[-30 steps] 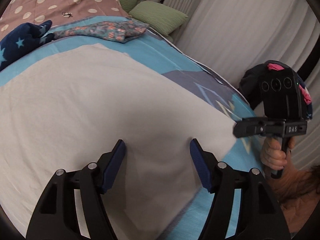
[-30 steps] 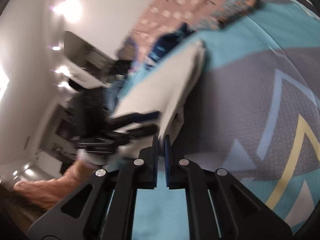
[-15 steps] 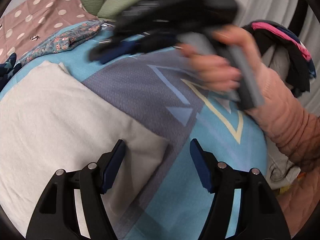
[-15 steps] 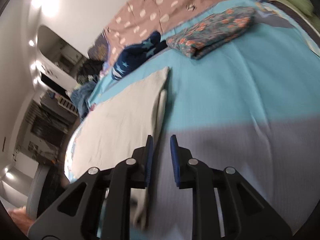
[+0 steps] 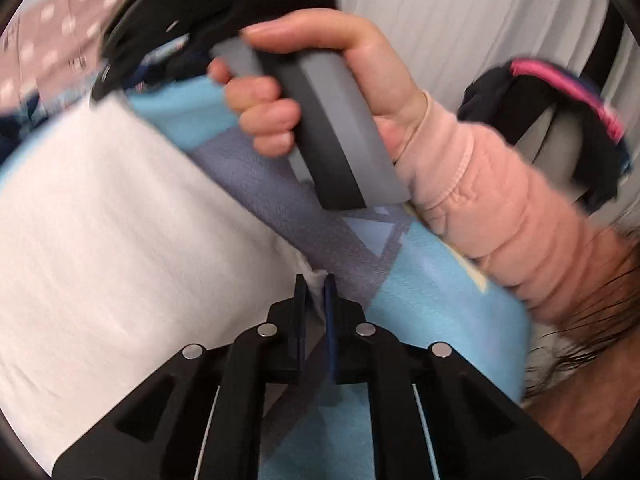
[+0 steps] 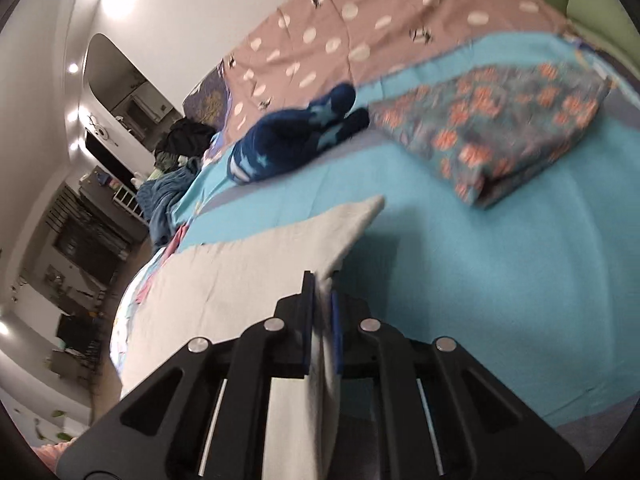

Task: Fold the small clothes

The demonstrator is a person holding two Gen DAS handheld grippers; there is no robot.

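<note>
White garment [image 5: 120, 232]: lies flat on the bed, filling the 9 o'clock half of the left wrist view.
Left hand-held gripper [image 5: 315, 286]: jaws have just been closing; clenched on the garment's near corner at 6 o'clock.
Right hand-held gripper [image 6: 320, 284]: jaws have just been closing; clenched on the garment's far edge, cloth between the pads.
Right hand [image 5: 320, 80]: pink-sleeved, grips the grey handle at 12 o'clock.
Bed cover [image 6: 500, 280]: turquoise, under the garment.
Floral cloth [image 6: 500, 120]: folded, at 2 o'clock.
Star-patterned item [image 6: 296, 140]: navy, at 11 o'clock.
</note>
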